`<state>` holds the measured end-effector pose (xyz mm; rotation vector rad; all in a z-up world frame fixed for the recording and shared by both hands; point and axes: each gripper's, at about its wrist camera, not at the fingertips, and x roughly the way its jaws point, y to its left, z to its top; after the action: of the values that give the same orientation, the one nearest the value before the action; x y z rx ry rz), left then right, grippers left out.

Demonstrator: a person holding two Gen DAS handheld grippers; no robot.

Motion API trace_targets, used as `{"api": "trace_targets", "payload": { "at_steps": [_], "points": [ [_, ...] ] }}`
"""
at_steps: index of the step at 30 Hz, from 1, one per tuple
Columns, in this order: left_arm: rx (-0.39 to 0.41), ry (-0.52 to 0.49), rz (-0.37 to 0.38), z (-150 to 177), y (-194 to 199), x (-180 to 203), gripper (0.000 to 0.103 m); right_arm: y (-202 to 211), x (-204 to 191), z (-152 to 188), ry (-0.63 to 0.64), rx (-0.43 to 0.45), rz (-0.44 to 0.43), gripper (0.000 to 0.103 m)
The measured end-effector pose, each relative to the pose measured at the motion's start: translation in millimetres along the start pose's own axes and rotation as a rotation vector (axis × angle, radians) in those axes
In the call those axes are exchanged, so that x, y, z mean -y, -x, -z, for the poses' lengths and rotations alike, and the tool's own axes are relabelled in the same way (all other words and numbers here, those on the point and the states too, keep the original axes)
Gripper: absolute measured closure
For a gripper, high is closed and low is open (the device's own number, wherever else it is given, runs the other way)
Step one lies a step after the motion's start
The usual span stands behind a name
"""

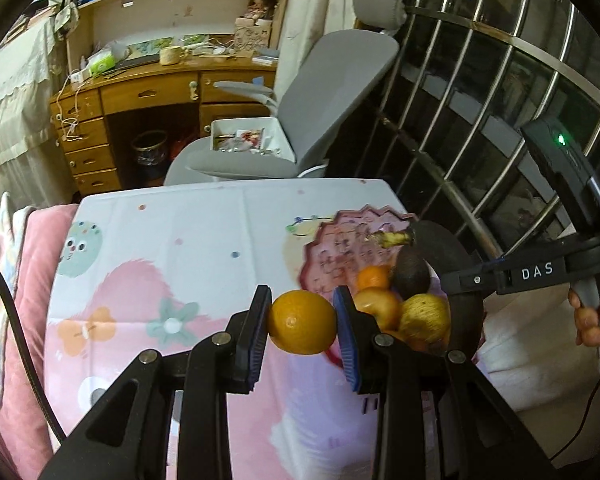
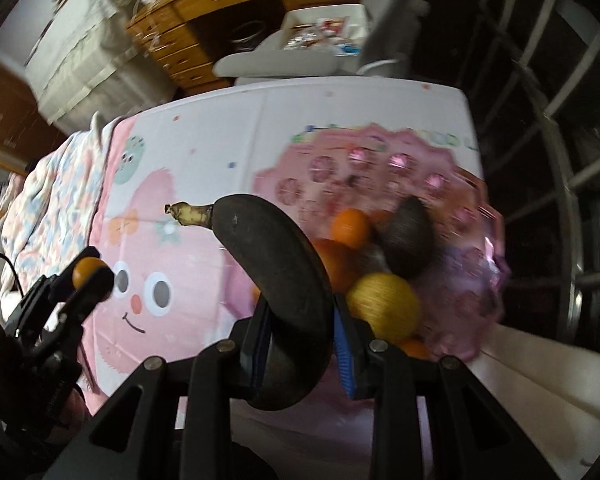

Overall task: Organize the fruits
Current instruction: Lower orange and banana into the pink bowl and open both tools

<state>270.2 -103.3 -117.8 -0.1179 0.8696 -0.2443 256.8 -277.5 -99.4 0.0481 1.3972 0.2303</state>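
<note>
My left gripper is shut on an orange, held above the table a little left of the pink scalloped fruit plate. My right gripper is shut on a blackened banana, whose pale stem points left. The plate holds a small orange, a dark avocado, a yellow fruit and more orange fruit. In the left wrist view the banana hangs over the plate's right side. In the right wrist view the left gripper with its orange shows at the left.
The cartoon-print tablecloth covers the table. A grey office chair and a wooden desk stand beyond its far edge. Metal window bars run along the right. A pink quilt lies at the left edge.
</note>
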Motion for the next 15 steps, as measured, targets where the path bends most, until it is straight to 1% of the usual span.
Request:
{"api": "trace_targets", "payload": {
  "at_steps": [8, 15],
  "points": [
    [-0.06, -0.031, 0.021, -11, -32, 32, 0.073, 4, 53, 11, -0.096, 0.001, 0.029, 0.074],
    [-0.097, -0.057, 0.028, -22, -69, 52, 0.073, -10, 92, 18, -0.152, -0.017, 0.058, 0.074]
  ]
}}
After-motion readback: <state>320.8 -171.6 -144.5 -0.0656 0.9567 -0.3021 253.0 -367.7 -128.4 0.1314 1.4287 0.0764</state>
